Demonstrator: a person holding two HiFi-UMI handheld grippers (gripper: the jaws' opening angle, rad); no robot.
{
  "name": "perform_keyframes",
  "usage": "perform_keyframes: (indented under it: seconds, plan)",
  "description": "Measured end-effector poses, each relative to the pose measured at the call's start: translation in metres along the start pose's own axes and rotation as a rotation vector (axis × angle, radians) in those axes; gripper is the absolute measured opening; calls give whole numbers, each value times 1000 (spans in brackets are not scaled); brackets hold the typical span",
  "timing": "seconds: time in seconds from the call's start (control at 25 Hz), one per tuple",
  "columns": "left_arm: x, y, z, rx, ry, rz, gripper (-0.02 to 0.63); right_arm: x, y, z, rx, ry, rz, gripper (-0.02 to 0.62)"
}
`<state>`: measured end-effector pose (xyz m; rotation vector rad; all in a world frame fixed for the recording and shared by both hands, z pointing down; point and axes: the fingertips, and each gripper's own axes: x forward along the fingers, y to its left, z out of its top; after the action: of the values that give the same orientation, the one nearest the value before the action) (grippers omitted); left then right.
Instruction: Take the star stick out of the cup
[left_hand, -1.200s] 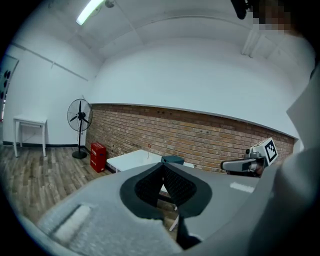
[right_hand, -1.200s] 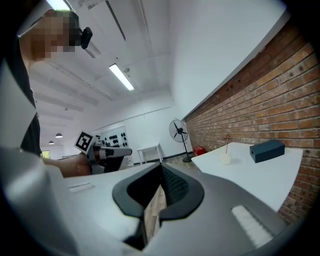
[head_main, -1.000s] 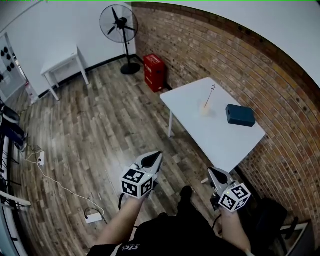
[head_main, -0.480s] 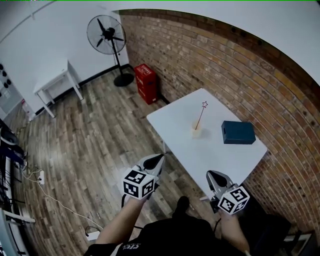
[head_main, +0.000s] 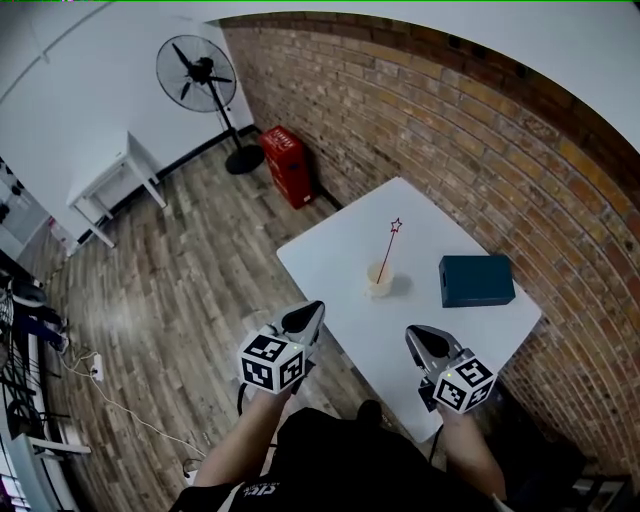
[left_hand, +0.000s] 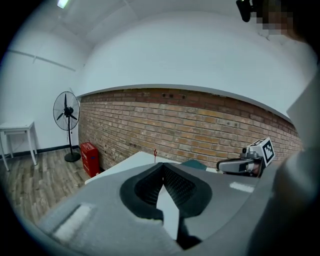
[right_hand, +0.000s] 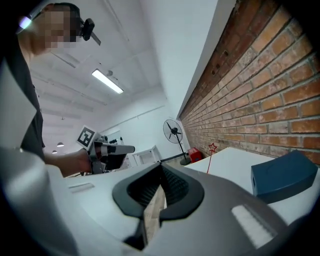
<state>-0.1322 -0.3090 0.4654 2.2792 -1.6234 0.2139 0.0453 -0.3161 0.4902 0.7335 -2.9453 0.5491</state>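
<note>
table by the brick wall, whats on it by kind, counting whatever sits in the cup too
cup: 1
star stick: 1
box: 1
total: 3

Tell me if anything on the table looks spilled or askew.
Nothing stands out. The cup stands upright on the white table with the star stick leaning in it; the teal box lies flat beside it. No spill shows.
</note>
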Motion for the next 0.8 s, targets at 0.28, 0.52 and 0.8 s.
perform_keyframes:
  seconds: [0.28,0.52,0.8]
  plan:
    - [48,-4,-1,11,51,-58,6,11,-22,-14,59,20,-4,0]
    - [102,-6,1,22,76,-135,6,13,-54,-11,73,21,-67,0]
    - [172,5,-8,43,150,-219,6,34,-86,-11,100,46,-142,0]
